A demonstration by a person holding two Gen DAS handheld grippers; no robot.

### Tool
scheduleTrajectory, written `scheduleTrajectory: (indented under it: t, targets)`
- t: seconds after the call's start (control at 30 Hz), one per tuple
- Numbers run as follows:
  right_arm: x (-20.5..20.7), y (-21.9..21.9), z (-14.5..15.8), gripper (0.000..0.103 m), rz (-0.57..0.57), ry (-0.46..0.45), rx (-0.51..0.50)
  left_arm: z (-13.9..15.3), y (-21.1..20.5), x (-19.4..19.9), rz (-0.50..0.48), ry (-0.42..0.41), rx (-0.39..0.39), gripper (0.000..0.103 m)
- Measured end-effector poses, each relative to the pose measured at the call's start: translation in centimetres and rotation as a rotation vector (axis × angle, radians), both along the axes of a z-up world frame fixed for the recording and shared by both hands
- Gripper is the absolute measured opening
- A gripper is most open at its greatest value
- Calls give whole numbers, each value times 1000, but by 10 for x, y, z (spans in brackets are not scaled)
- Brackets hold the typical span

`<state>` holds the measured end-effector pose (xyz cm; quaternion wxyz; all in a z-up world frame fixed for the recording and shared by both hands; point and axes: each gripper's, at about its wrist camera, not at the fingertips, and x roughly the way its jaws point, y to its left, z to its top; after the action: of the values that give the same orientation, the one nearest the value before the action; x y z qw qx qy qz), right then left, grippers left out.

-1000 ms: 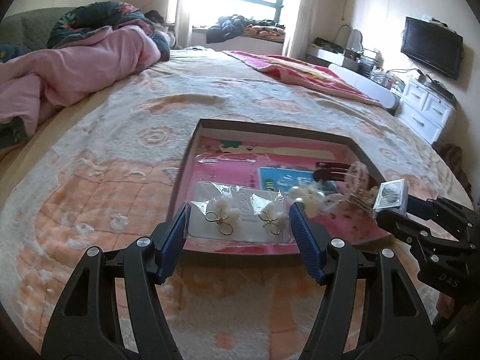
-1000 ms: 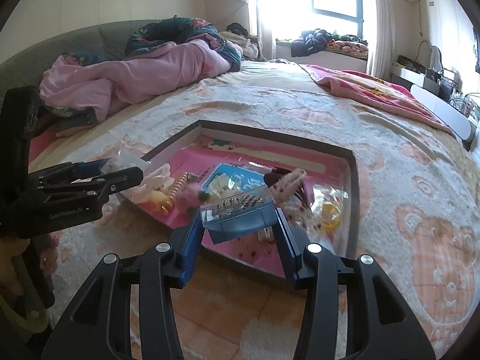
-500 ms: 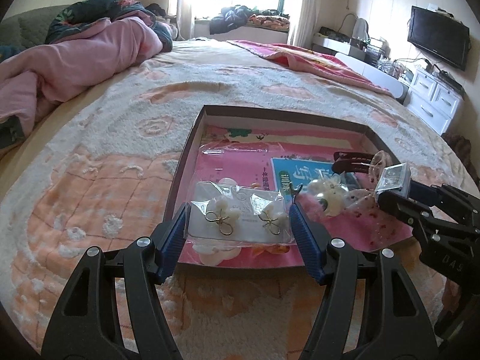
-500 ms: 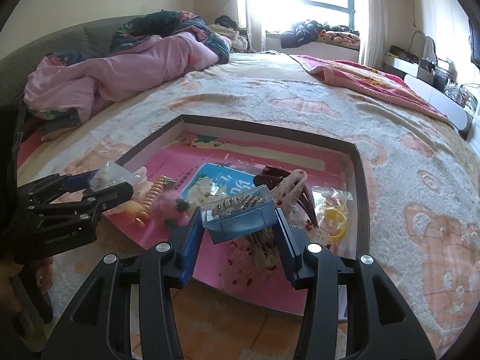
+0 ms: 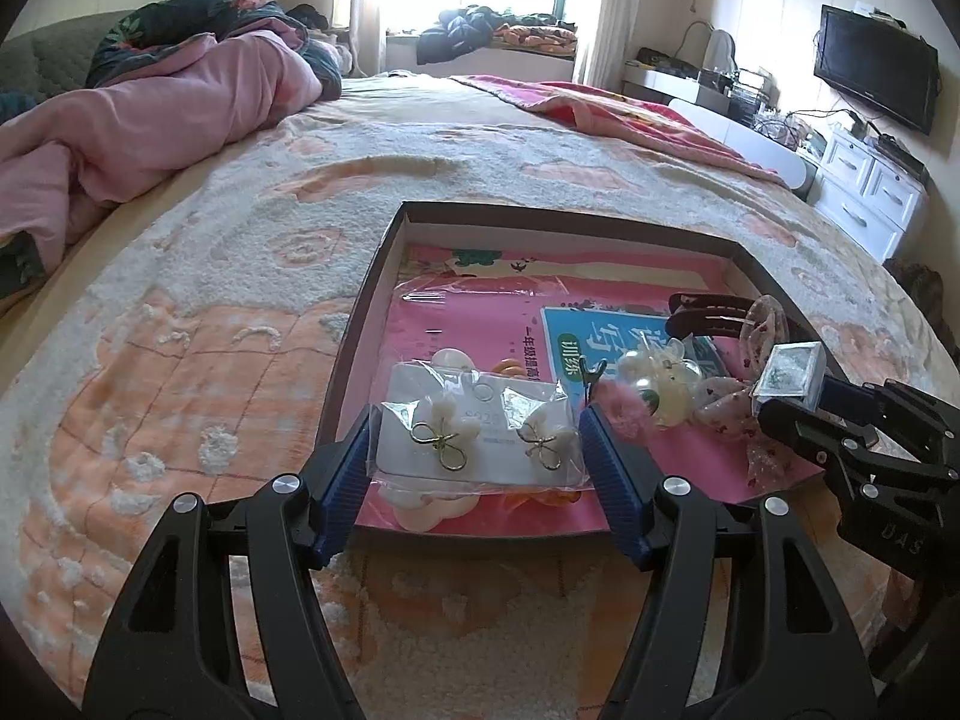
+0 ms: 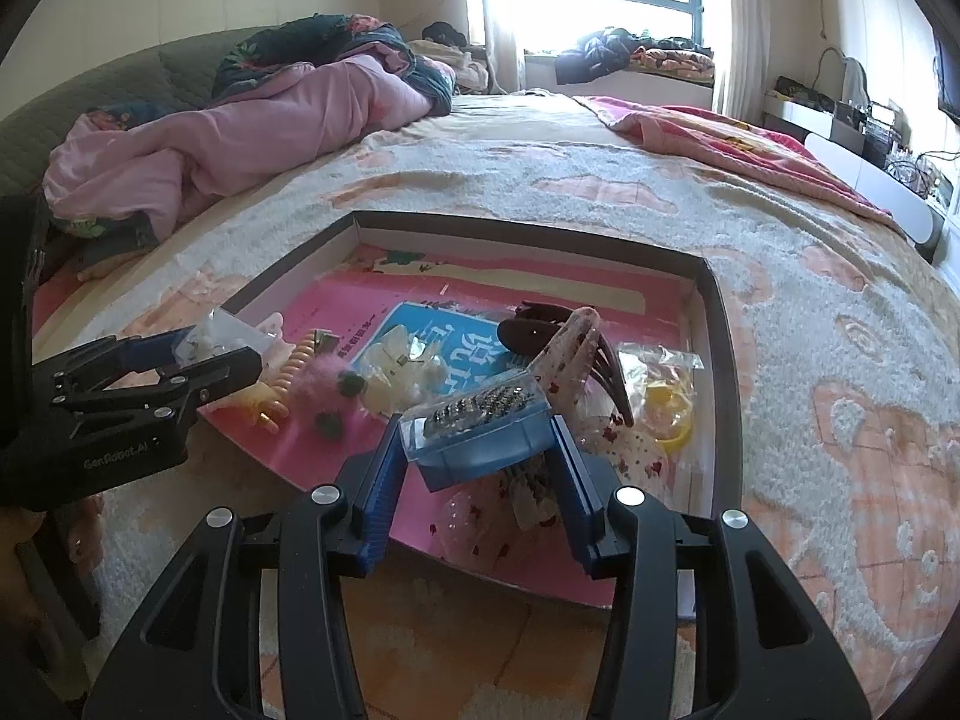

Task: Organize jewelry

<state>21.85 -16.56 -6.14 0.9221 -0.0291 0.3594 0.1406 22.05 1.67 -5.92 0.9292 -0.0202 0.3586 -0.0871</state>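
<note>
My left gripper [image 5: 477, 435] is shut on a clear packet of bow earrings [image 5: 480, 441], held over the near left corner of a dark shallow box [image 5: 564, 222] lined in pink. My right gripper [image 6: 477, 450] is shut on a small blue clear-lidded jewelry case [image 6: 480, 426], held over the box's near edge [image 6: 528, 225]. In the left wrist view the case [image 5: 789, 372] and the right gripper [image 5: 798, 408] show at right. In the right wrist view the left gripper [image 6: 210, 354] shows at left.
Inside the box lie hair claws [image 6: 558, 336], a pink fuzzy clip [image 6: 327, 375], a pearl hairpiece [image 5: 657, 375], a yellow item in a bag [image 6: 666, 402] and a blue card [image 5: 606, 336]. The box sits on a patterned bedspread [image 5: 210, 312]. A pink quilt [image 5: 150, 120] lies far left.
Both grippers have moved forward over the box and lowered a little, still holding the earring packet and the blue case. The box looks nearer in both views.
</note>
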Motion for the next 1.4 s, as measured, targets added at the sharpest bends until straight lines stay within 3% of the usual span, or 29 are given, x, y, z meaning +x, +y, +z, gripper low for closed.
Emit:
scheduleTrajectory:
  t: [0.17, 0.6, 0.9, 0.97, 1.4]
  targets:
    - [-6, -4, 2, 55, 0, -5, 15, 0, -2, -1, 0, 1, 3, 58]
    - [-26, -23, 11, 62, -26, -20, 42, 5, -4, -5, 0, -7, -6, 71]
    - [-35, -34, 19, 75, -60, -43, 47, 13, -2, -13, 11, -17, -33, 91]
    - [-40, -36, 22, 82, -71, -64, 49, 16, 0, -16, 23, -13, -51, 91]
    - [-79, -48, 45, 95, -118, -194, 31, 35, -2, -56, 64, -61, -49, 91]
